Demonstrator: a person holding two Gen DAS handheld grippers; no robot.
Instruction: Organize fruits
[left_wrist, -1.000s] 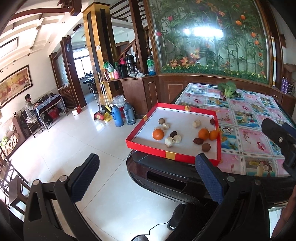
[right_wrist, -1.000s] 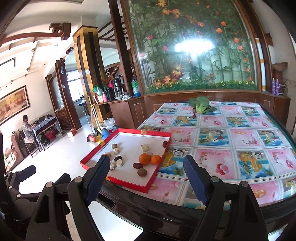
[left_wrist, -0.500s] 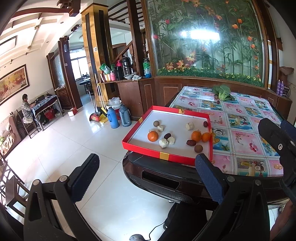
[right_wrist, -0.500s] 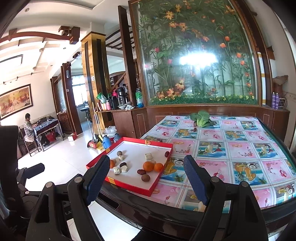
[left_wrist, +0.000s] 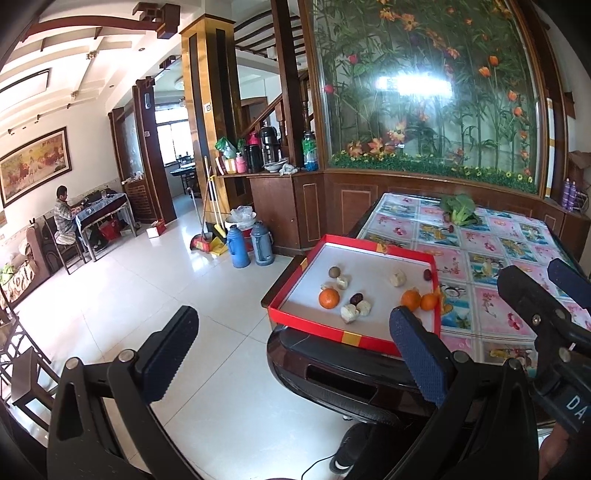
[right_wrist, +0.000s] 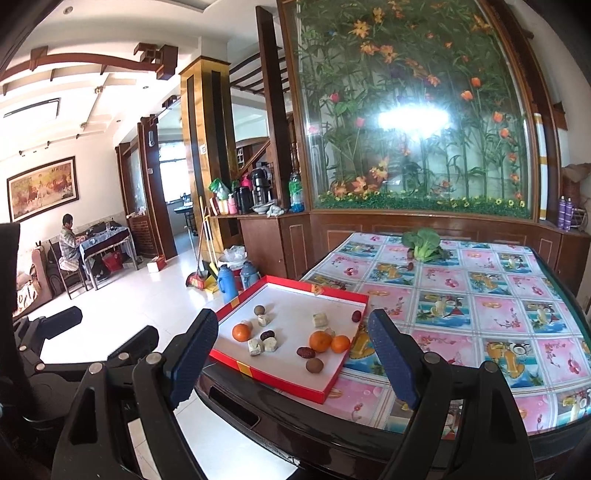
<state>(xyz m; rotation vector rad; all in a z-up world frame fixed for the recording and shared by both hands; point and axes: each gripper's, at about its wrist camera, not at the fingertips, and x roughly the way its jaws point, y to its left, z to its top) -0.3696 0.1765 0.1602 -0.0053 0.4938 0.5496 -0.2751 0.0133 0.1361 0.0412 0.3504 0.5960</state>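
Observation:
A red tray (right_wrist: 266, 373) with a white floor lies at the near left corner of the table. In it are three oranges (right_wrist: 320, 340), brown round fruits (right_wrist: 314, 365), dark red dates (right_wrist: 305, 352) and pale white pieces (right_wrist: 320, 319). My right gripper (right_wrist: 293, 321) hovers short of the table's edge and points at the tray. Its jaws are opening, with nothing between them. My left gripper (left_wrist: 291, 321) hangs over the floor, left of the table, open and empty. The tray (left_wrist: 314, 326) and an orange (left_wrist: 328, 298) lie beyond it.
A floral cloth covers the table (right_wrist: 480, 332), and a green leafy vegetable (right_wrist: 423, 243) lies at its far end. Two thermos flasks (left_wrist: 251, 245) and a broom (left_wrist: 207, 236) stand on the tiled floor. A person (left_wrist: 62, 218) sits at a far table.
Both grippers have lifted a little, so the tray sits slightly farther off in both views. The fruits have not moved. Both pairs of jaws stay wide apart.

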